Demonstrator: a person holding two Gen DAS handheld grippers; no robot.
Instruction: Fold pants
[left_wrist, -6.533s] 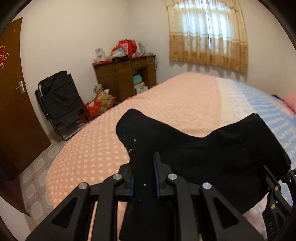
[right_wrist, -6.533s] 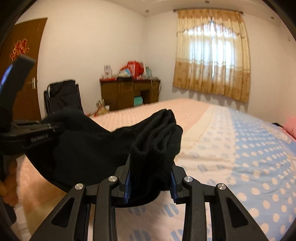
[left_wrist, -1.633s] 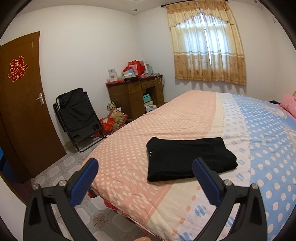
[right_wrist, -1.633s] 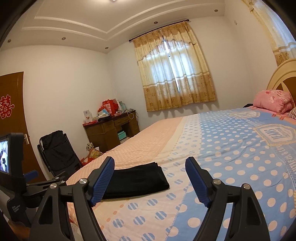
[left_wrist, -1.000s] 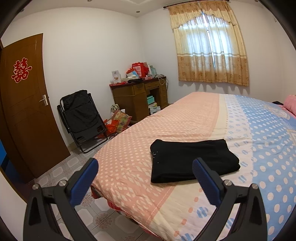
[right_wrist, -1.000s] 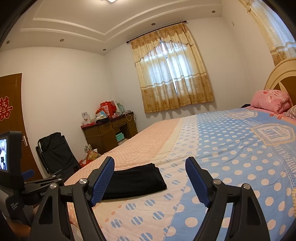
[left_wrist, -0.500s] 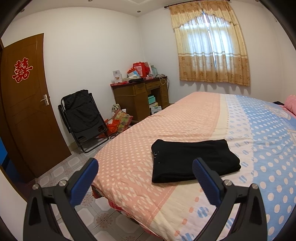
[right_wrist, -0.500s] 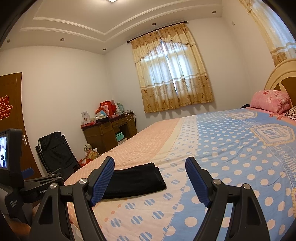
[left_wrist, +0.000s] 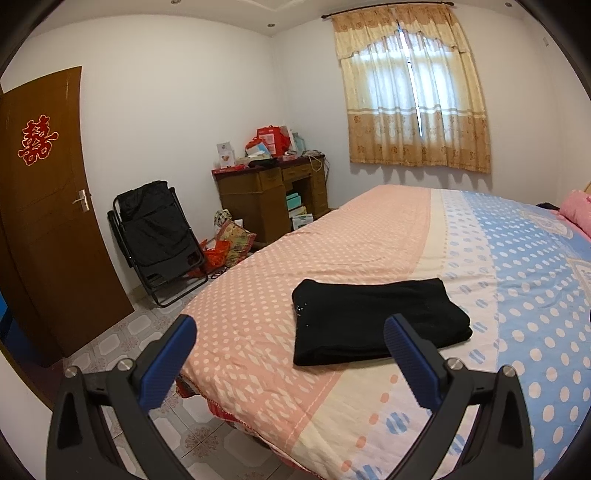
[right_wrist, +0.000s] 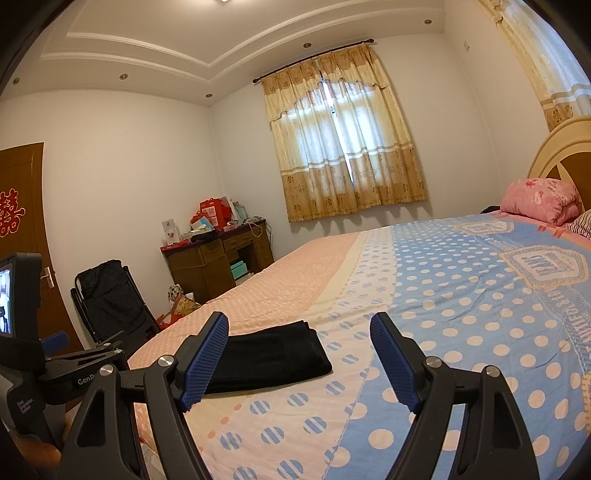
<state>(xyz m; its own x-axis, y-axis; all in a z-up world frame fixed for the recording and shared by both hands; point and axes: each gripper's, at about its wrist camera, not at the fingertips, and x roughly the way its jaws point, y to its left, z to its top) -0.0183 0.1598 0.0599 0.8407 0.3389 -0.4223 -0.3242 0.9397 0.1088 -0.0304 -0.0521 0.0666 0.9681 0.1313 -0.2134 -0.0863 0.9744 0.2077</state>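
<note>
I logged: red 囍 sign (left_wrist: 37, 140) on the door (left_wrist: 48, 221); "Gen…" and "Data Acquisition System" on the left gripper (right_wrist: 55, 376) body.

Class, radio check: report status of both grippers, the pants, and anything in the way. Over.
Left gripper open, empty. Right gripper open, empty. Black pants folded flat on the bed, untouched. Nothing between grippers and pants.

Bed (left_wrist: 369, 236) under a polka-dot cover, pink toward the foot, blue toward the head. Folded black pants (left_wrist: 373, 321) flat near the foot edge, across the pink-to-cream border. Pink pillow (right_wrist: 541, 199) at the headboard end.
</note>
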